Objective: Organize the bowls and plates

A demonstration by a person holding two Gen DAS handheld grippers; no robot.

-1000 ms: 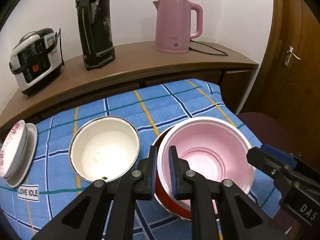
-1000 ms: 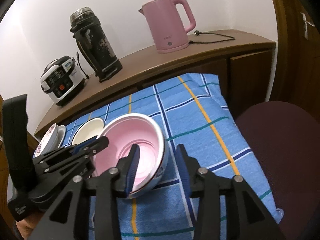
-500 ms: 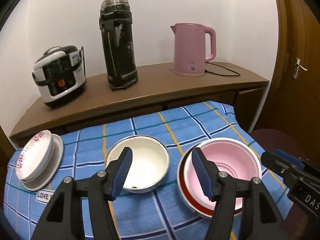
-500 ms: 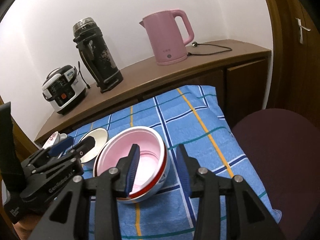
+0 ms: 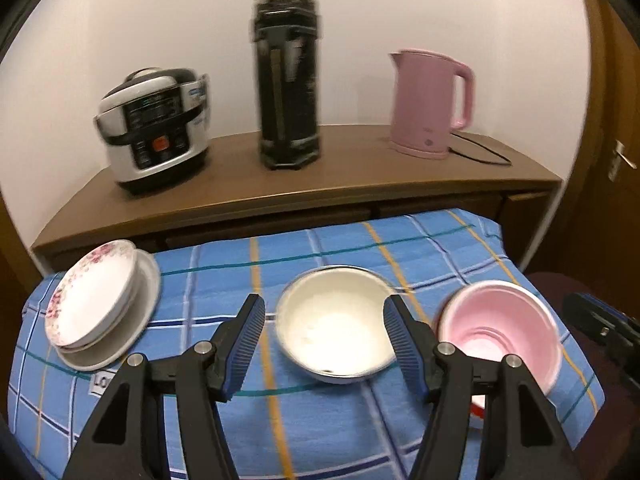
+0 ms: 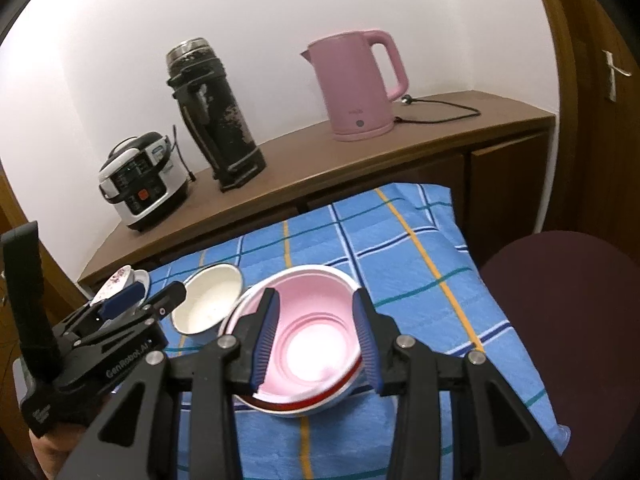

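Holding my left gripper spread and empty above the white enamel bowl, my right gripper part-open around nothing, I see the pink bowl nested in a red-rimmed bowl on the plaid cloth, stacked floral plates left.

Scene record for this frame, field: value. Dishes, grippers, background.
surface: blue plaid cloth
white bowl: centre, empty
pink bowl: nested in red-rimmed bowl
plate stack: left, floral plate on top
left gripper: open, holds nothing
right gripper: open, astride the pink bowl
counter: rice cooker, black flask, pink kettle
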